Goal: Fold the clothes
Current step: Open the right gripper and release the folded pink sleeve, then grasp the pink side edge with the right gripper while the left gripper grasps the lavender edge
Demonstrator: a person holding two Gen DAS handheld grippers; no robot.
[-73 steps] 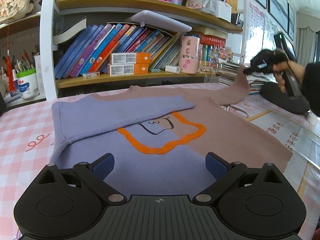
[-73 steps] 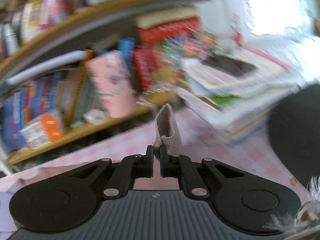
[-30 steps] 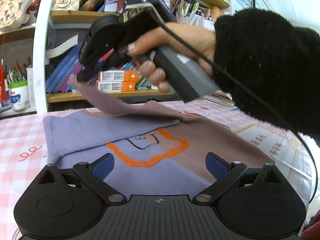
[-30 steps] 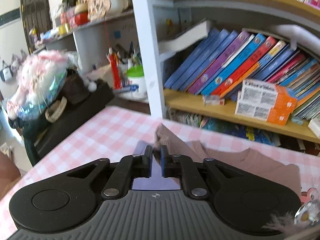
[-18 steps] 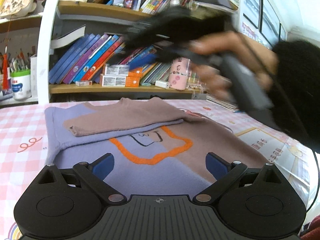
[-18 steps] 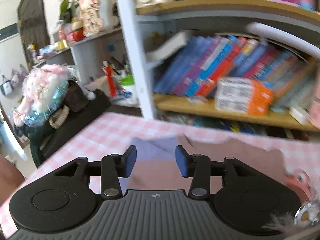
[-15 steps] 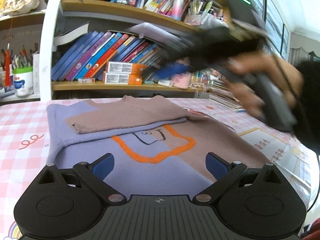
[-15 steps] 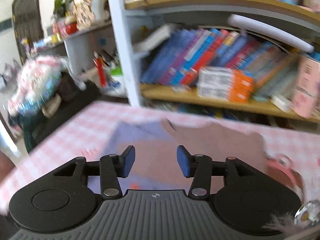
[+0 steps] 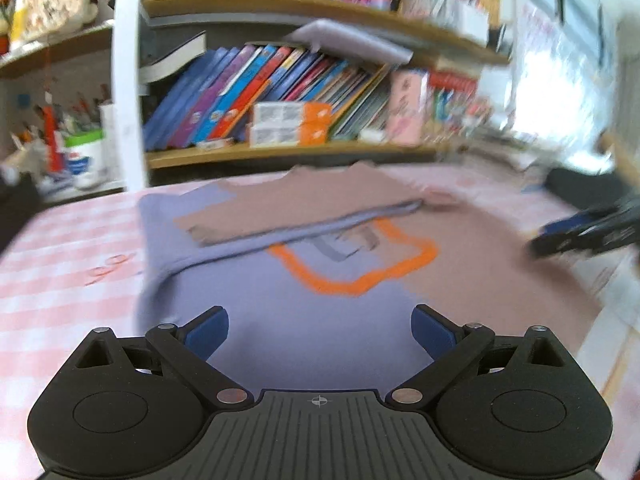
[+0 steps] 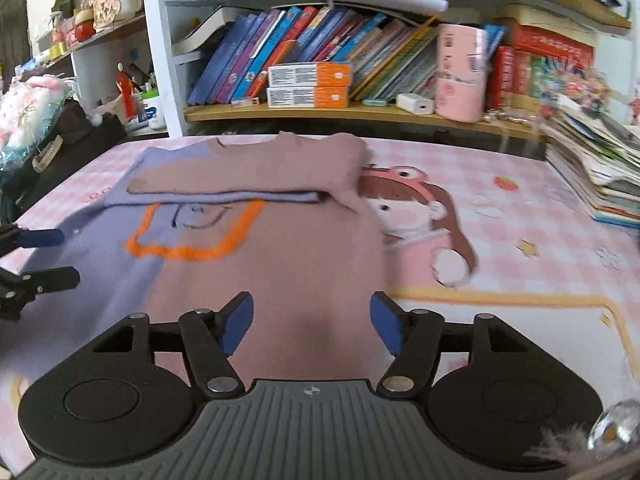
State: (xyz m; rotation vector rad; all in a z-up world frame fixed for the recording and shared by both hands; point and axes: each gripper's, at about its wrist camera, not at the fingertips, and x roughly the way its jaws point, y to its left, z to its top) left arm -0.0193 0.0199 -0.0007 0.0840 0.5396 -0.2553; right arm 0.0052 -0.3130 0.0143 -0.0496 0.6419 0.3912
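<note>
A sweater [image 9: 340, 304] [image 10: 280, 256], half lilac and half dusty brown with an orange outline on its chest, lies flat on the table. Both sleeves are folded across its upper part, the brown sleeve [image 10: 248, 178] [image 9: 304, 208] on top of the lilac one. My left gripper [image 9: 320, 326] stands open above the lilac hem with nothing between its blue pads; it also shows at the left edge of the right wrist view [image 10: 38, 258]. My right gripper [image 10: 312, 318] hovers over the brown half, its jaws opening and empty. It appears blurred at the right of the left wrist view [image 9: 580, 234].
The table wears a pink checked cloth [image 10: 520, 216] with a cartoon girl print. Bookshelves [image 10: 320, 56] full of books stand right behind it. A stack of magazines [image 10: 592, 168] lies at the right, a dark bag [image 10: 60, 148] at the left.
My right gripper carried the brown sleeve leftwards across the sweater, let it go on top of the lilac sleeve, then swung back to the right and down. The left gripper stayed open.
</note>
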